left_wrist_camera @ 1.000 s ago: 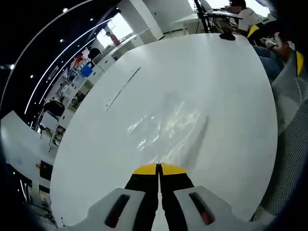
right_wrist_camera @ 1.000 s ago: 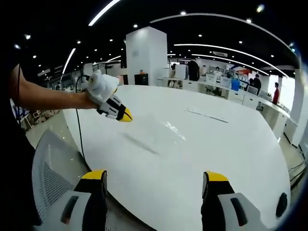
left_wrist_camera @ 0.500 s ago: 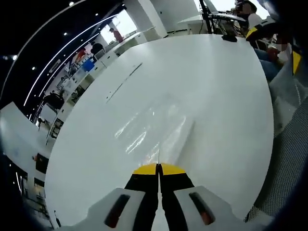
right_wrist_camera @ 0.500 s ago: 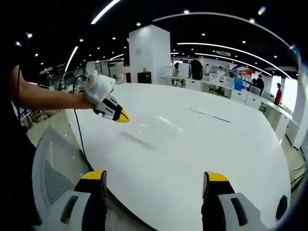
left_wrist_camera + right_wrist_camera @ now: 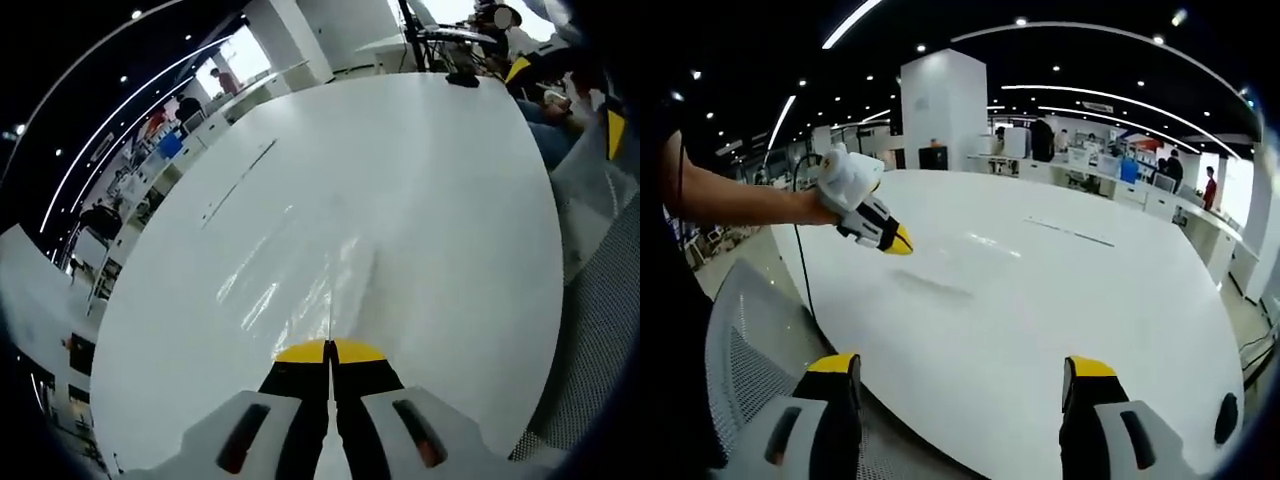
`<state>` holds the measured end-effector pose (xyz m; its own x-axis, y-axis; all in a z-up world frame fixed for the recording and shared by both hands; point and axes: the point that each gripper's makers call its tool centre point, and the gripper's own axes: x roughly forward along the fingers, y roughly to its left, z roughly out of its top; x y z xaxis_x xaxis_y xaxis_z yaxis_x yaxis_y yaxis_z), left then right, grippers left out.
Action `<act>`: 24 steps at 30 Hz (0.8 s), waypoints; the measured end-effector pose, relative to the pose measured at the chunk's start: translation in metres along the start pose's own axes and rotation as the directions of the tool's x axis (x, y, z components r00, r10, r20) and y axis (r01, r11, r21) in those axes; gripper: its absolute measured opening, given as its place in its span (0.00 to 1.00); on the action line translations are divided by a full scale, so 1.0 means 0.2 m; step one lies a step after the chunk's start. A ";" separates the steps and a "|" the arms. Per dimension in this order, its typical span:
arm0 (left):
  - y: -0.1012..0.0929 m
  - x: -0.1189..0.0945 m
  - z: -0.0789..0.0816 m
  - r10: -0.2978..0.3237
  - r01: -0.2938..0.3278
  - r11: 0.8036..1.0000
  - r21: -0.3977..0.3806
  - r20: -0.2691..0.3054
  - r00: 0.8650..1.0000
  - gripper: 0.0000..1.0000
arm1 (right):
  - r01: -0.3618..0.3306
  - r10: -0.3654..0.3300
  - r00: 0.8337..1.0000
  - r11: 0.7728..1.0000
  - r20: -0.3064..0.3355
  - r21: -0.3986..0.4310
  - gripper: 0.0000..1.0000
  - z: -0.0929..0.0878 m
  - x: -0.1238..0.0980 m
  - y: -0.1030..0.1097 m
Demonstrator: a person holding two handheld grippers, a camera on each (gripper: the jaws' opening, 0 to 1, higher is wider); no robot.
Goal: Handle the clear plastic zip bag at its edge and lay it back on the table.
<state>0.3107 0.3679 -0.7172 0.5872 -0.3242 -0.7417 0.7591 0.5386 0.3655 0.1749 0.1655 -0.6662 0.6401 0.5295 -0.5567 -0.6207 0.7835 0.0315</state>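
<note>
My left gripper (image 5: pixel 329 350) pinches the clear bag's (image 5: pixel 300 270) near edge; my right gripper (image 5: pixel 960 375) gapes apart, bag outline faint.

clear zip bag (image 5: pixel 300 275) stretched over table (image 5: pixel 450 200).

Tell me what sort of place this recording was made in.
Most likely a large open-plan office. A big white table fills the foreground, rows of desks with people run along the back under long ceiling light strips, and a mesh office chair stands at the table's edge.
</note>
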 end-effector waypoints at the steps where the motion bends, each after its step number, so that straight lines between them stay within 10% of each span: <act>1: -0.01 0.00 0.01 -0.001 0.001 1.000 0.011 0.000 1.000 0.00 | 0.001 -0.001 1.000 1.000 -0.001 0.002 0.83 -0.01 0.00 0.00; 24: -0.20 0.16 0.06 -0.172 0.173 0.980 0.094 -0.012 0.985 0.00 | 0.022 -0.023 1.000 0.999 0.021 0.044 0.84 -0.05 -0.02 0.02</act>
<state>0.3035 0.3263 -0.7483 0.4440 -0.4026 -0.8005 0.8722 0.3989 0.2832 0.1658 0.1640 -0.6716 0.6639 0.5180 -0.5394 -0.5856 0.8087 0.0558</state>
